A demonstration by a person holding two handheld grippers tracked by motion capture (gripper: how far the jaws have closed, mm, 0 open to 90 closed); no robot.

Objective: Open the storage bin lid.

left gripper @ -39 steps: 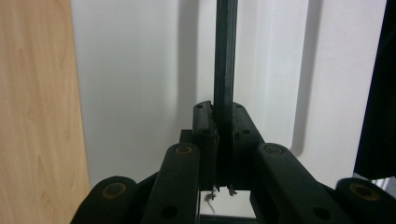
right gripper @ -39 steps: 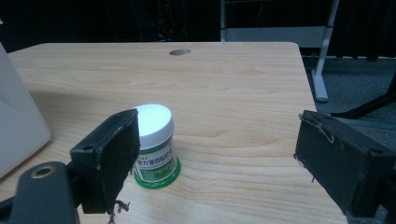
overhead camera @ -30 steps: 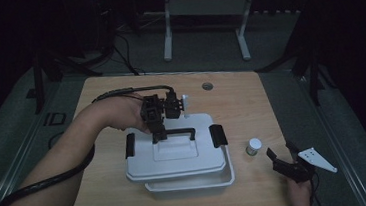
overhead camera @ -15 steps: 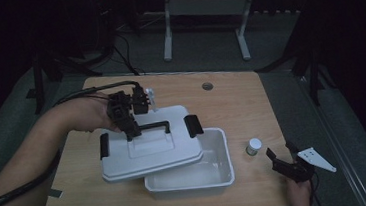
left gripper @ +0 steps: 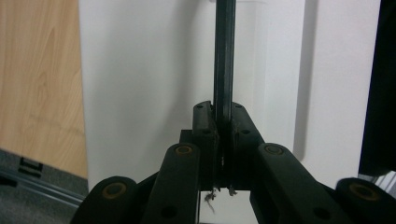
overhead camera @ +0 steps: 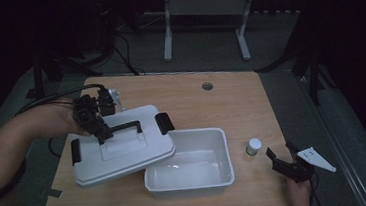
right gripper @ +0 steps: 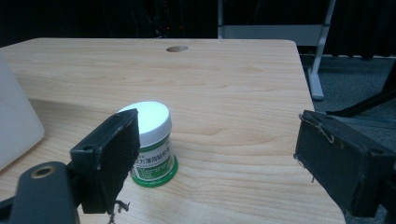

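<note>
The left gripper (overhead camera: 104,134) is clamping its jaws tight on the thin black handle (overhead camera: 124,128) of the flat white rectangular plastic lid (overhead camera: 122,151), which is carrying a black latch (overhead camera: 164,122) at each short end. The lid is hanging tilted beneath this gripper, its near corner overlapping the rim of the open white rectangular plastic bin (overhead camera: 190,181) lying just beyond it. The right gripper (overhead camera: 284,157) is resting with jaws spread wide, gripping nothing; the small white-capped jar with a green label (right gripper: 150,143) is standing just ahead of its jaws on the light wooden table (overhead camera: 231,104).
</note>
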